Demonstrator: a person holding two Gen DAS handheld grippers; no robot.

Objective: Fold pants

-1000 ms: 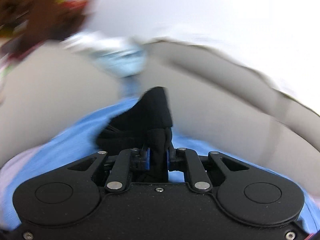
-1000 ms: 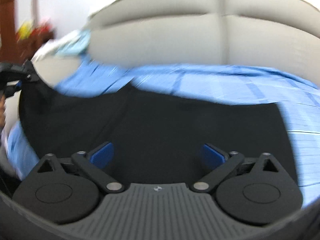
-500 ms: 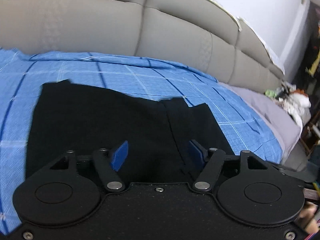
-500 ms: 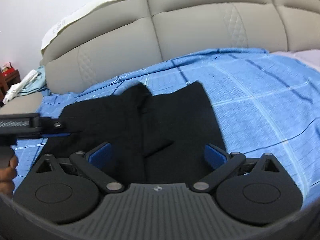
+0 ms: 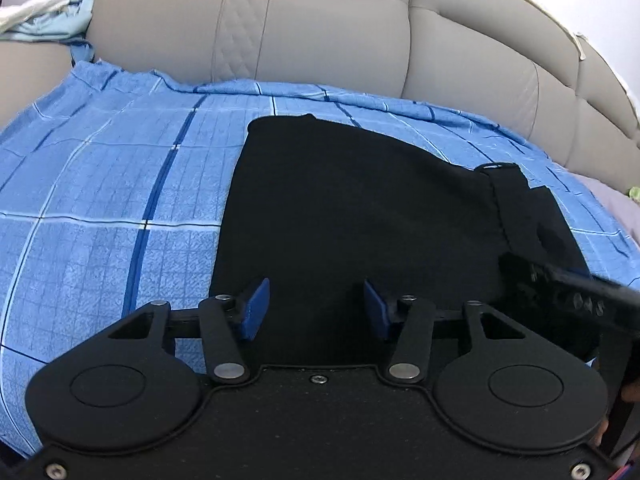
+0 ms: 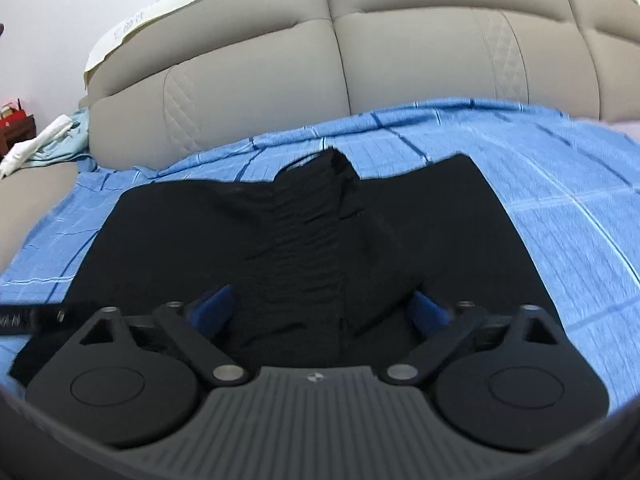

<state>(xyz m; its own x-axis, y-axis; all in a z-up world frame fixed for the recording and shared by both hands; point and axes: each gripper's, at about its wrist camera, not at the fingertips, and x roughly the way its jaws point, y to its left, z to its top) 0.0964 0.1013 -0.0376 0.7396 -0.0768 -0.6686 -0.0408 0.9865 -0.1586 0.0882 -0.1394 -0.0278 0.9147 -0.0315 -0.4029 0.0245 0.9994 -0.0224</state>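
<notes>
Pants (image 5: pixel 360 216), black, flat on blue sheet (image 5: pixel 100 200), long axis left-right

One pair of black pants (image 5: pixel 360 216) lies on one blue checked bedsheet (image 5: pixel 120 184). Behind the sheet stands one padded beige headboard (image 5: pixel 320 32); five upright cushion panels can be counted across it in the left wrist view, and the edges of the frame may hide more. Two grippers are in view: one left gripper (image 5: pixel 316 306) and one right gripper (image 6: pixel 320 312), each with two blue-padded fingers, four pads in all. One bundle of pale blue and white cloth (image 6: pixel 48 140) lies off the sheet's far left corner; how many pieces make it up cannot be told. One small red item (image 6: pixel 12 114) shows at the far left edge.
</notes>
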